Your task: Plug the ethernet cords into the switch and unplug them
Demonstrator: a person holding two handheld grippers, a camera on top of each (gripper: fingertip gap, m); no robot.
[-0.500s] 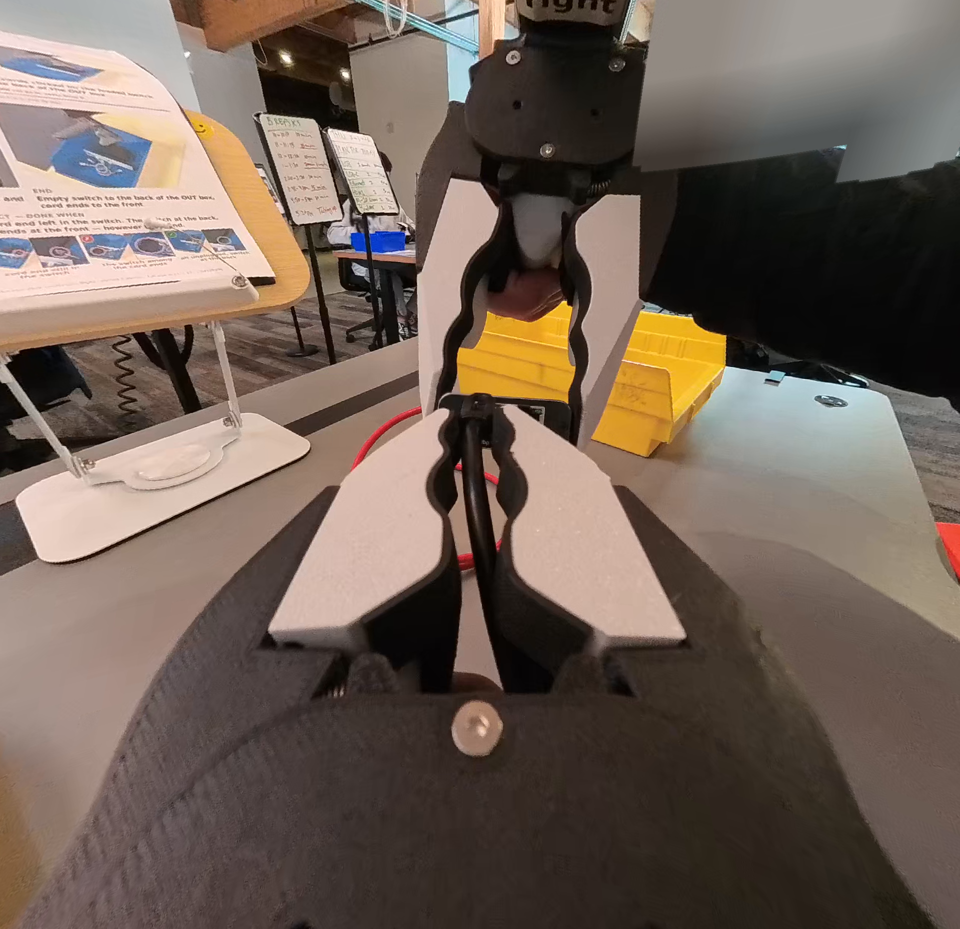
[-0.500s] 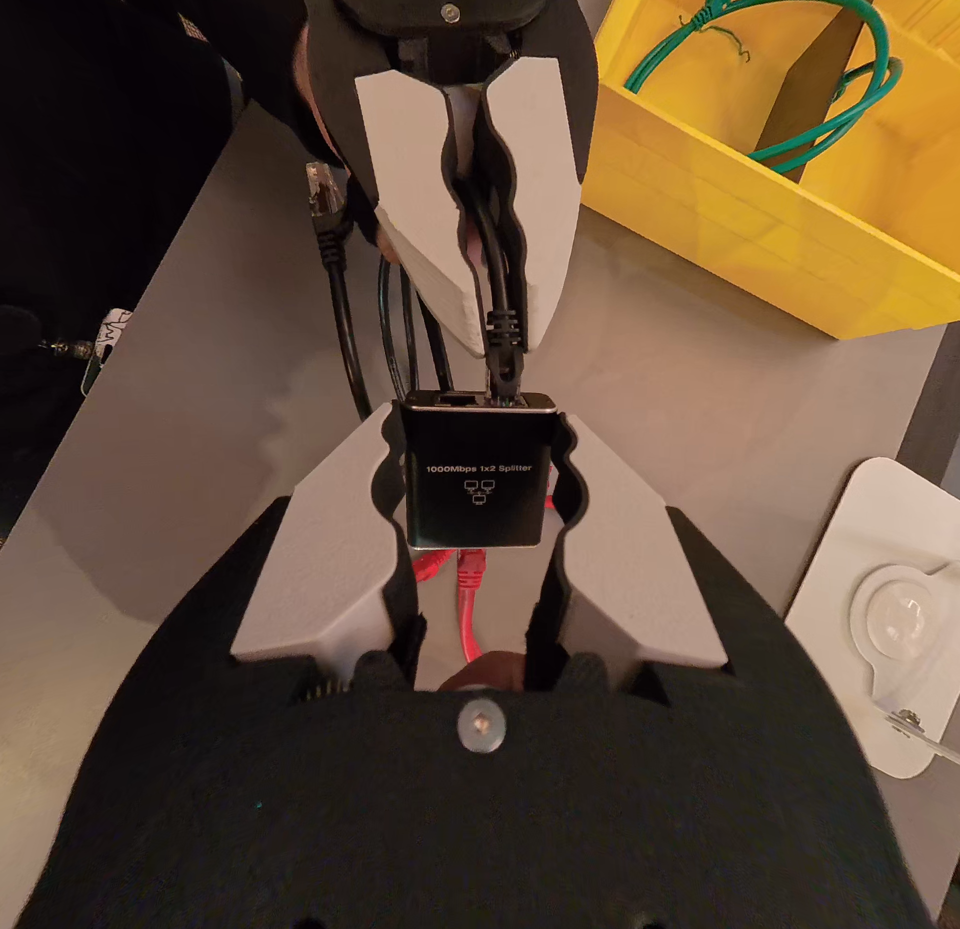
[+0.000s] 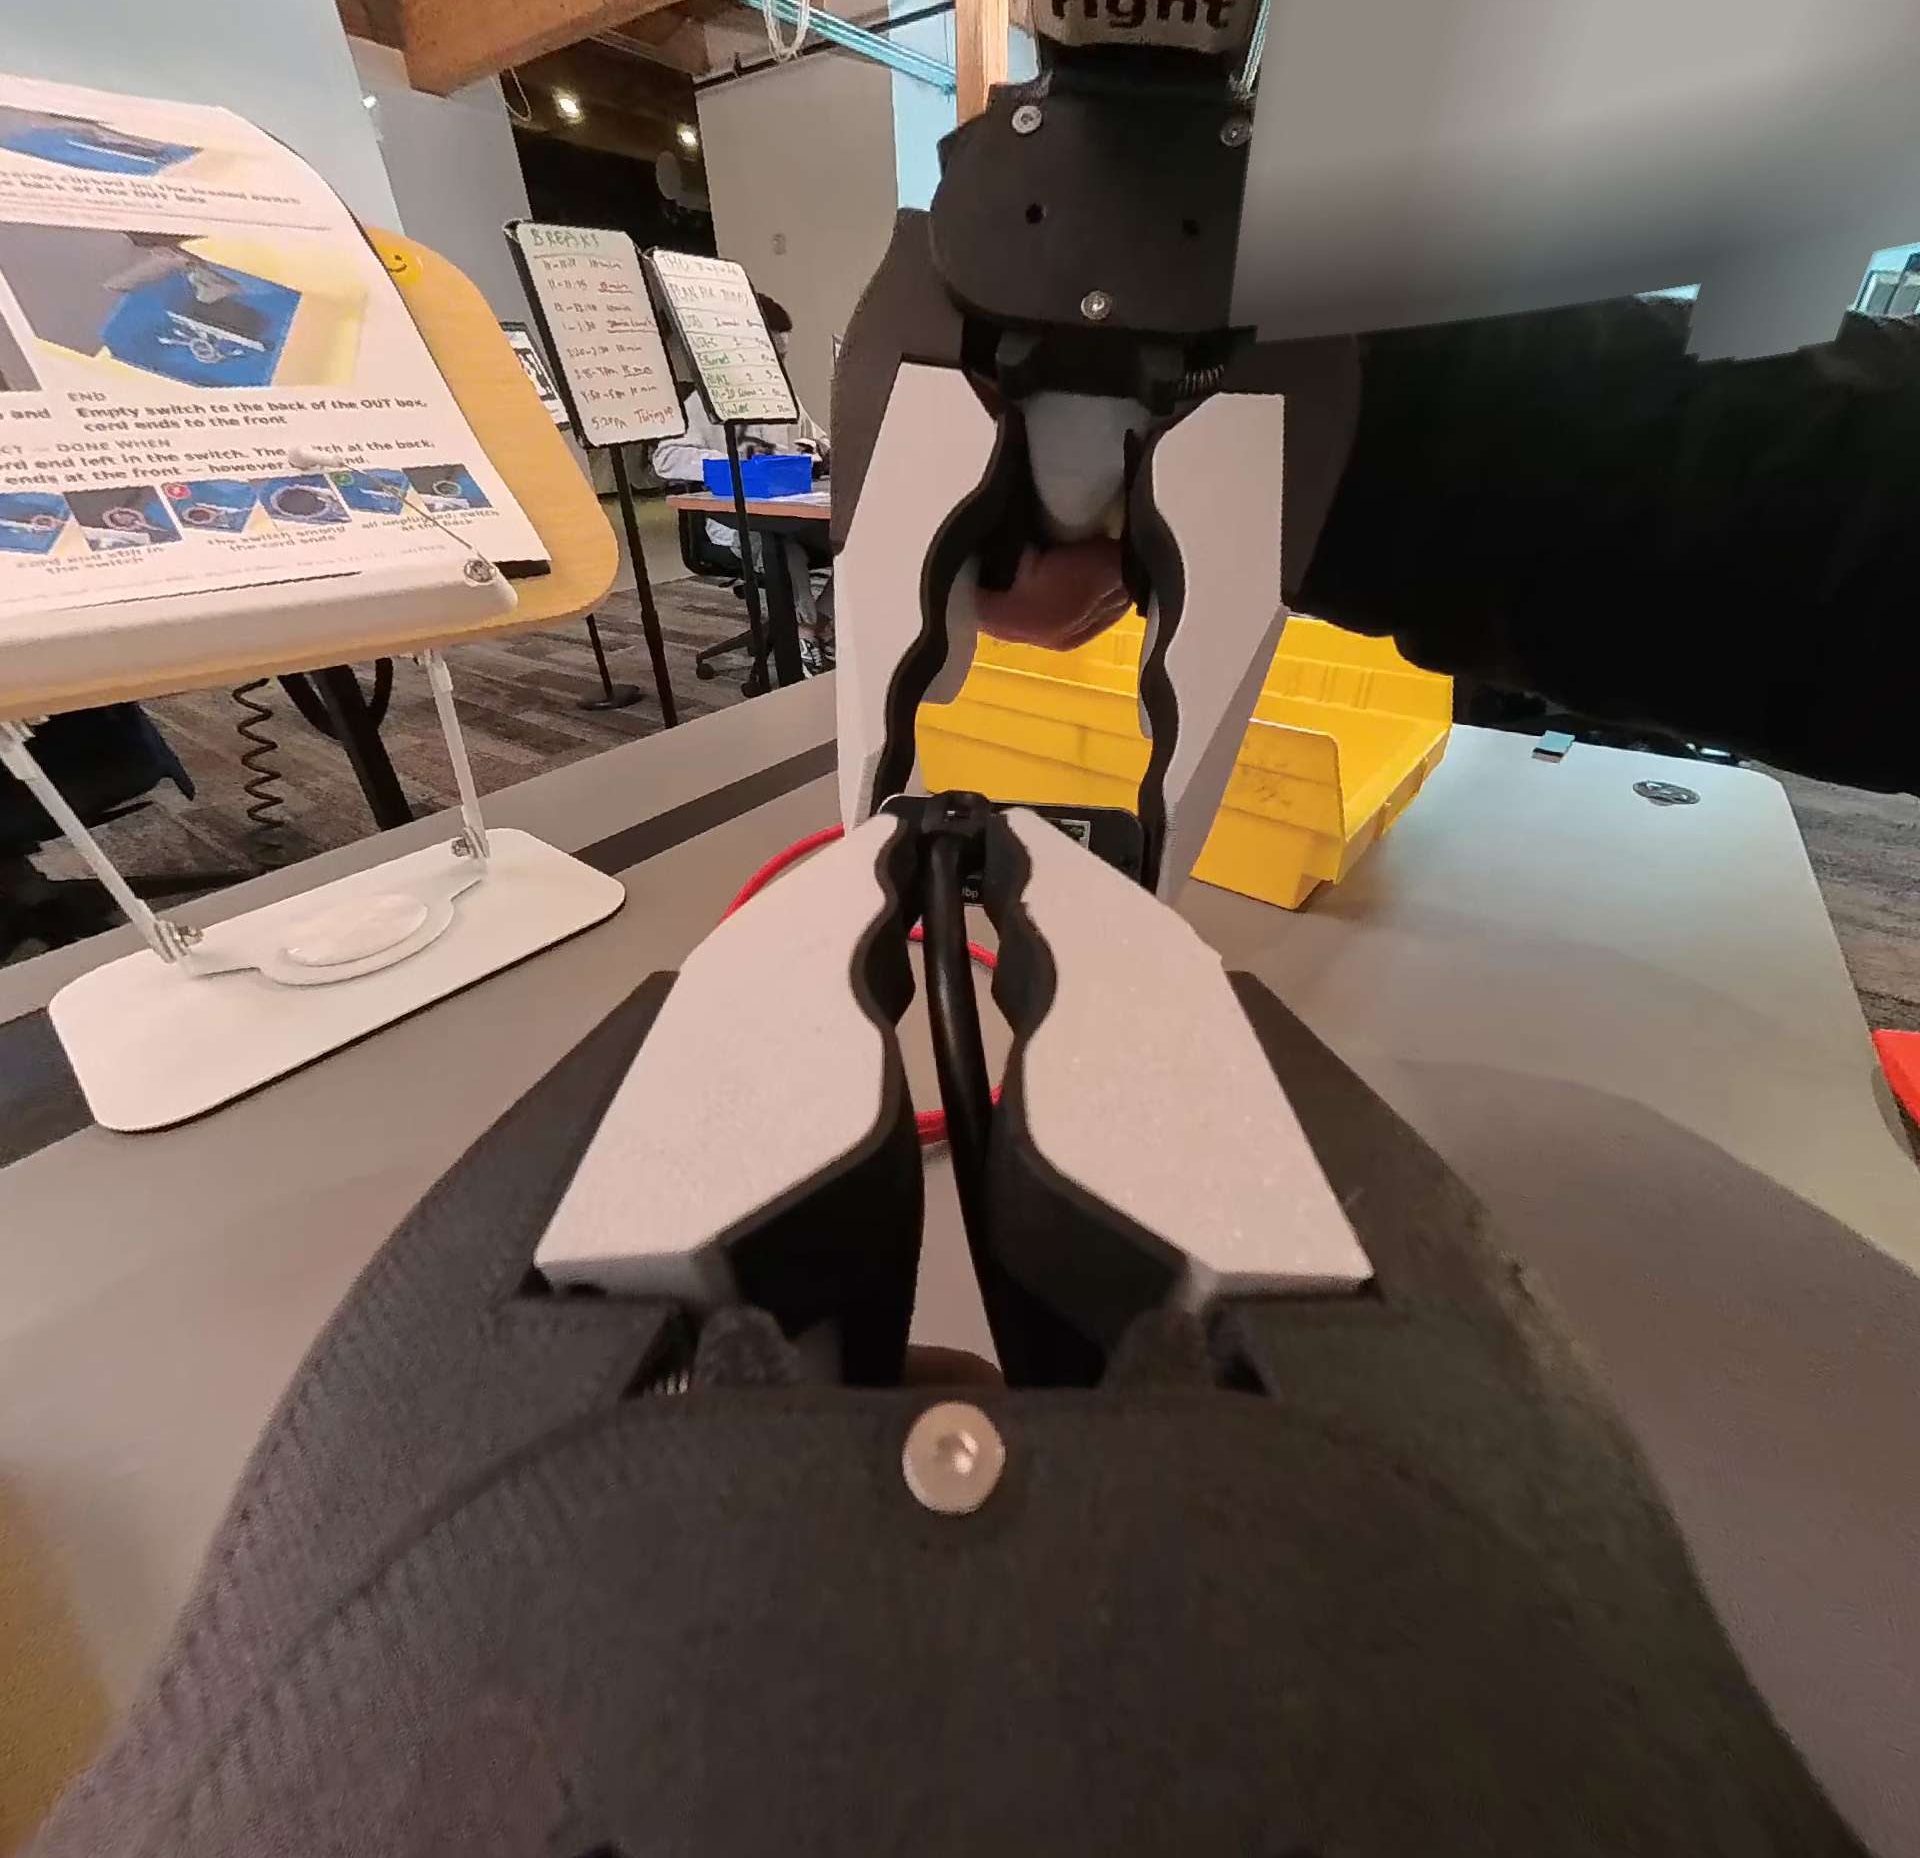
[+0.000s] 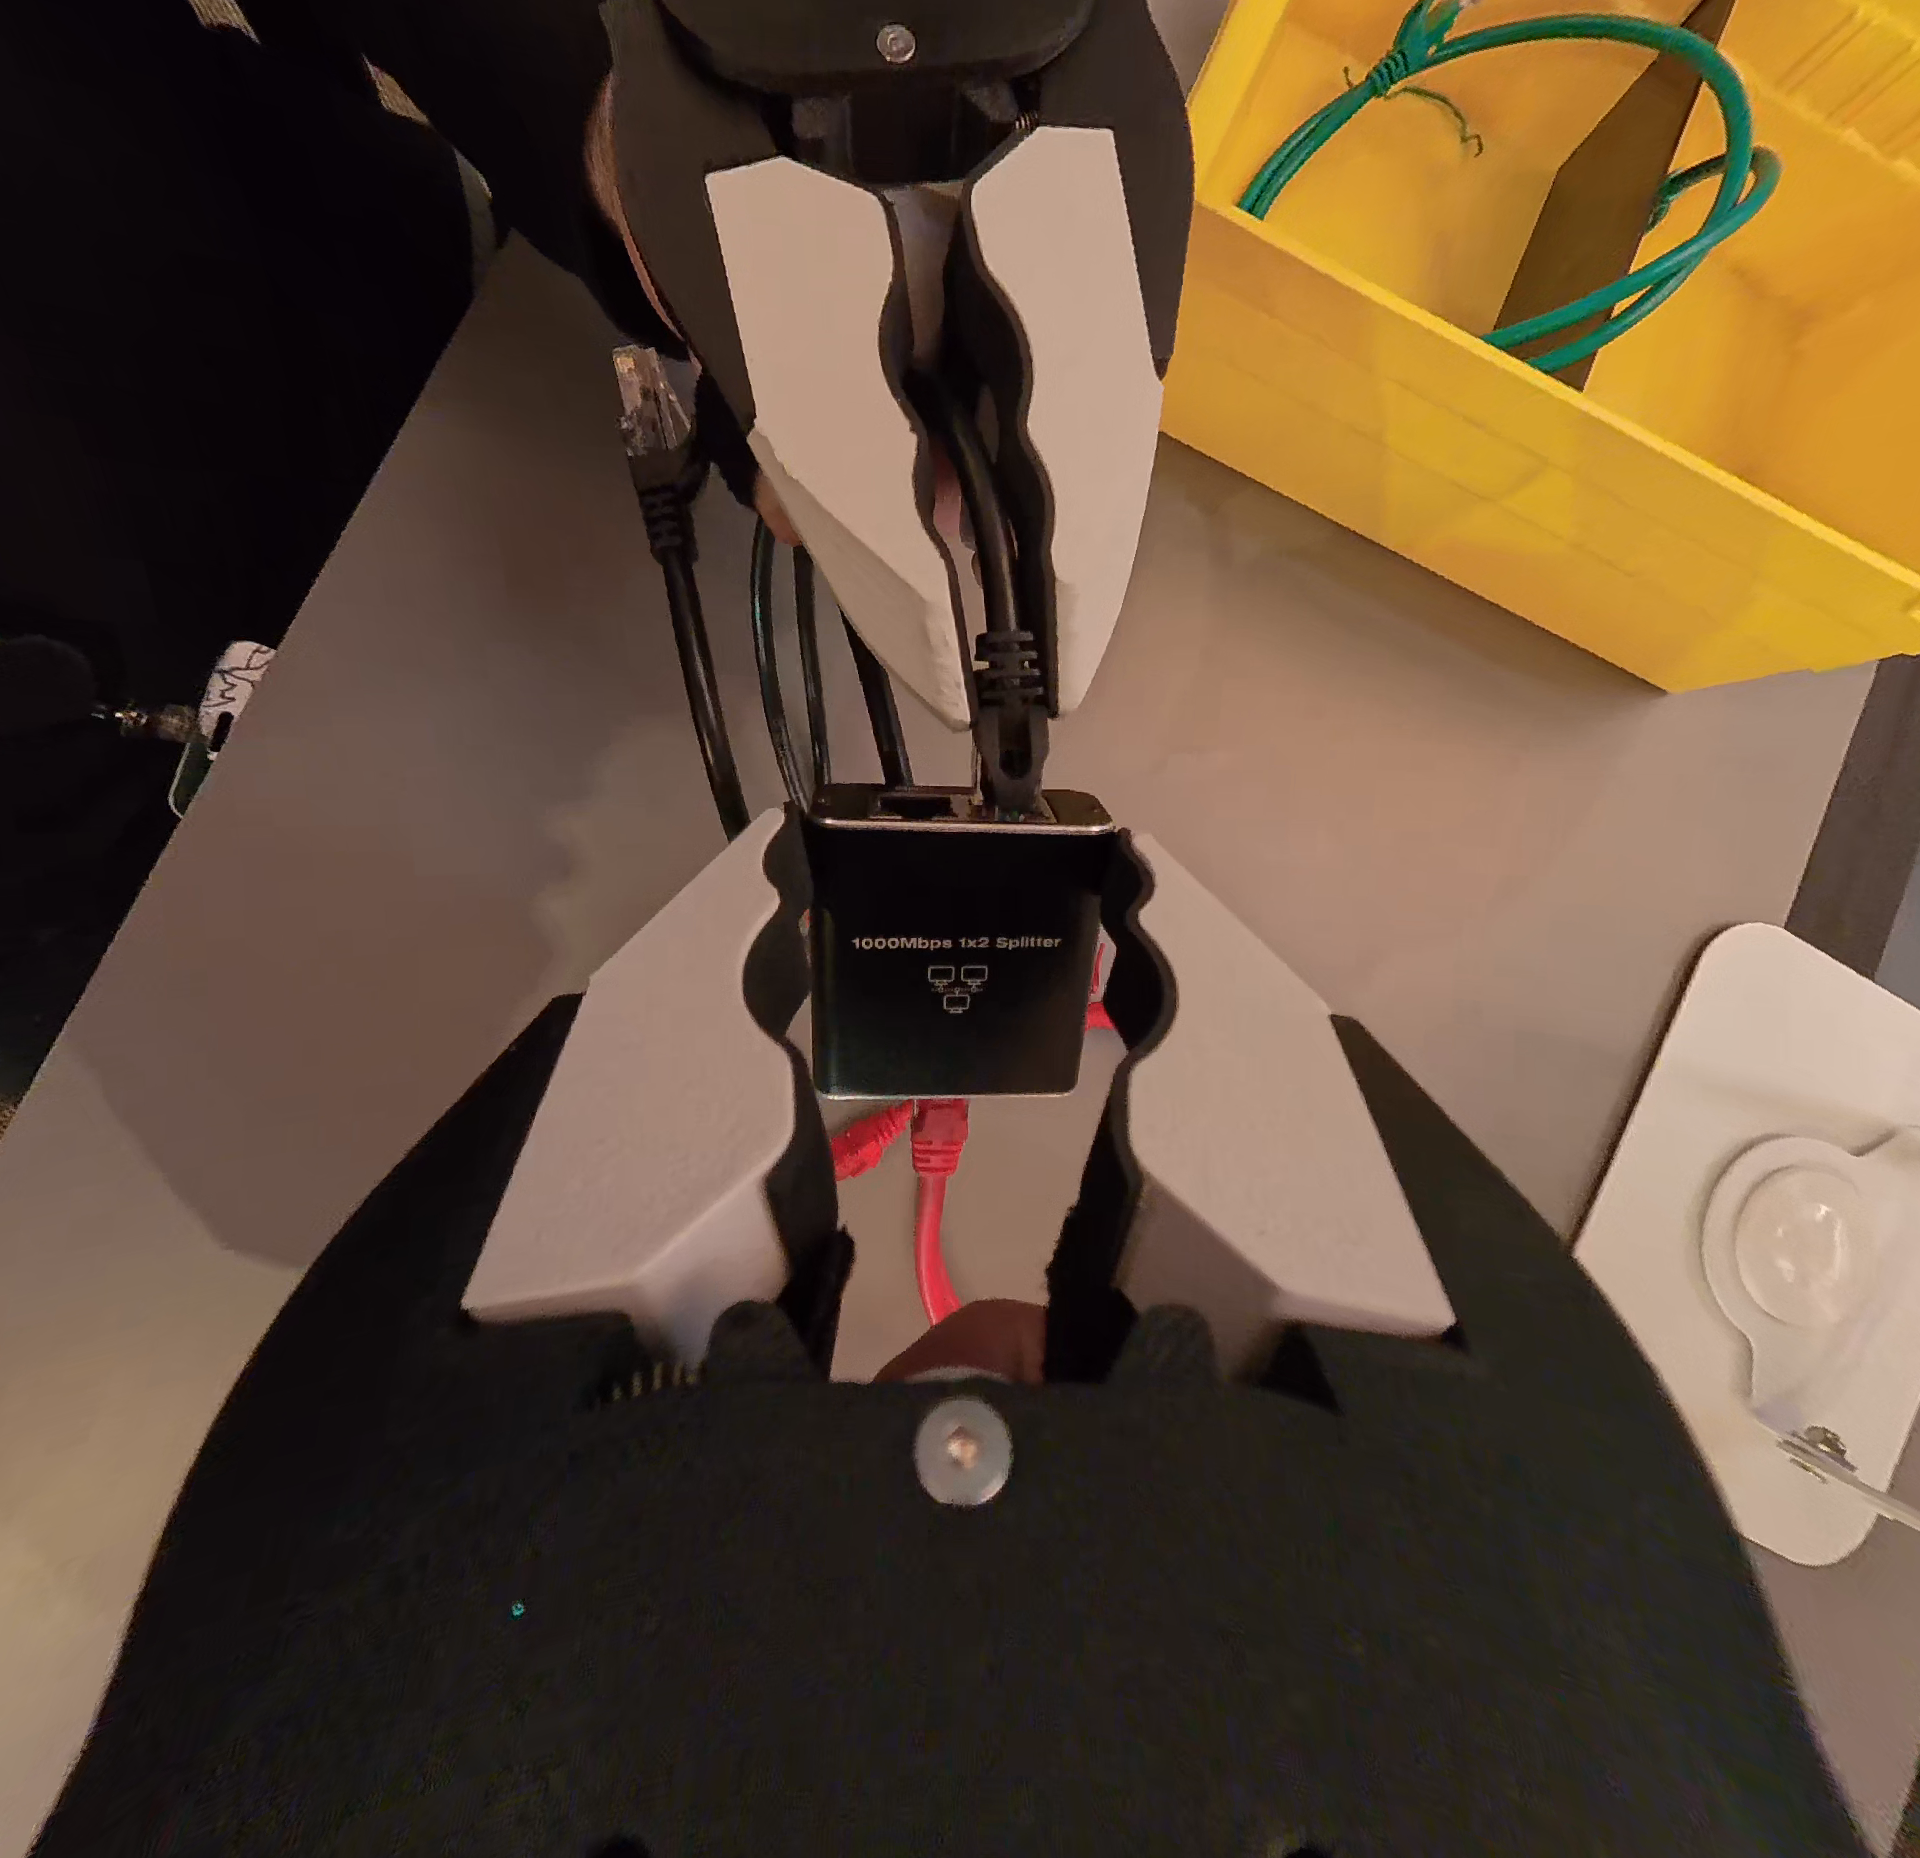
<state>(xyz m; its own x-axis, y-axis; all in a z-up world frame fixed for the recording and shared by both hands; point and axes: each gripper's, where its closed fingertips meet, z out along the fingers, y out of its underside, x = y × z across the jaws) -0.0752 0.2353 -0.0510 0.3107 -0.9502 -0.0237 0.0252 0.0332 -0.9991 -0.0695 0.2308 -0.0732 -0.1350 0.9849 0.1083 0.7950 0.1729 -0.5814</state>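
The black switch (image 4: 951, 956) is clamped between the fingers of my right gripper (image 4: 956, 852), just above the grey table. My left gripper (image 4: 1013, 696) comes from the far side, shut on a black ethernet cord (image 4: 987, 551). The cord's plug (image 4: 1010, 743) sits in the switch's right port. The port beside it (image 4: 914, 800) is empty. A loose black cord end with a clear plug (image 4: 646, 406) hangs to the left. Two red plugs (image 4: 935, 1133) lie at the switch's near side. In the left wrist view my left gripper (image 3: 954, 826) pinches the cord (image 3: 961, 987), facing the right gripper (image 3: 1023, 832).
A yellow bin (image 4: 1455, 478) with a divider holds a green cord (image 4: 1662, 198) at the far right. It also shows in the left wrist view (image 3: 1299, 769). A white stand base (image 4: 1766, 1237) lies right of the switch; the stand (image 3: 312, 935) carries an instruction sheet. A dark sleeve (image 3: 1610, 520) reaches in. My two grippers' fingertips are within a few centimetres of each other.
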